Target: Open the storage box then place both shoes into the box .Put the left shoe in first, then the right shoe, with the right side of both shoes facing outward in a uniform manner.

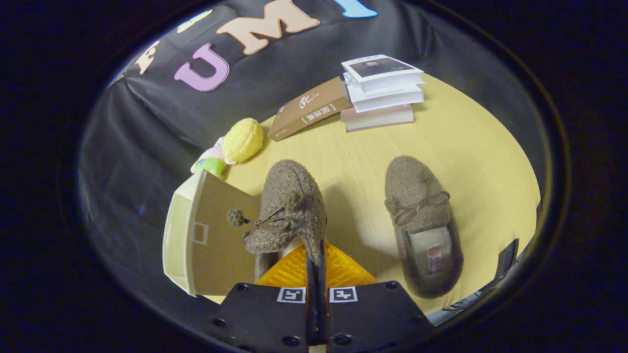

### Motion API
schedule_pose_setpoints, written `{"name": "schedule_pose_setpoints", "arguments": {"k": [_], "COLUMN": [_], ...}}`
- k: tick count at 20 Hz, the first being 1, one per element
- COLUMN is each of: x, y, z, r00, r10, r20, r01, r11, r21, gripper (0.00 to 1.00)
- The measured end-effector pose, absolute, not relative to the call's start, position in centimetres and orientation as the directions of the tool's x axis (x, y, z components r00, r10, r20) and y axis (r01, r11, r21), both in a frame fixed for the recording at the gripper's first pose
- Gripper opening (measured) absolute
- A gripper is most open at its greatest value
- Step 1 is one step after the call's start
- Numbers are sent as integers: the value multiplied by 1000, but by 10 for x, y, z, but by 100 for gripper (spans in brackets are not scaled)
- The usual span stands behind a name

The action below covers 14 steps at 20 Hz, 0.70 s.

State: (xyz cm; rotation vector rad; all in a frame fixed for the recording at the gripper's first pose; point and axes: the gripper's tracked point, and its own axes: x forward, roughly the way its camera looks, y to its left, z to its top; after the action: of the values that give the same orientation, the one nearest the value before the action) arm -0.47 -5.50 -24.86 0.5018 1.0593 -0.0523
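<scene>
My gripper (316,251) is shut on the rim of a fuzzy brown shoe (289,196) with a bow and pom-poms. That shoe hangs tilted above the yellow table (481,147), toe pointing away from me. Its toe side overlaps the storage box (211,240), a cream box with a tan face that bears a small square mark, just left of the fingers. I cannot tell whether the box is open. The matching second shoe (422,215) lies flat on the table to the right of the fingers, opening up and toe away.
A stack of books (382,88) sits at the far side of the table, with a brown book (309,108) leaning against it. A yellow plush toy (243,139) lies beyond the box at the table's far left edge.
</scene>
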Motion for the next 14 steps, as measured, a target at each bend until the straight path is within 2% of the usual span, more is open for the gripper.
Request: {"name": "schedule_pose_setpoints", "arguments": {"k": [6, 14], "x": [15, 32], "y": [-3, 80], "z": [-199, -162], "r00": [549, 564], "r10": [249, 347], "r20": [-798, -749], "r01": [248, 133], "r11": [863, 857], "r21": [440, 497], "gripper": [4, 4]}}
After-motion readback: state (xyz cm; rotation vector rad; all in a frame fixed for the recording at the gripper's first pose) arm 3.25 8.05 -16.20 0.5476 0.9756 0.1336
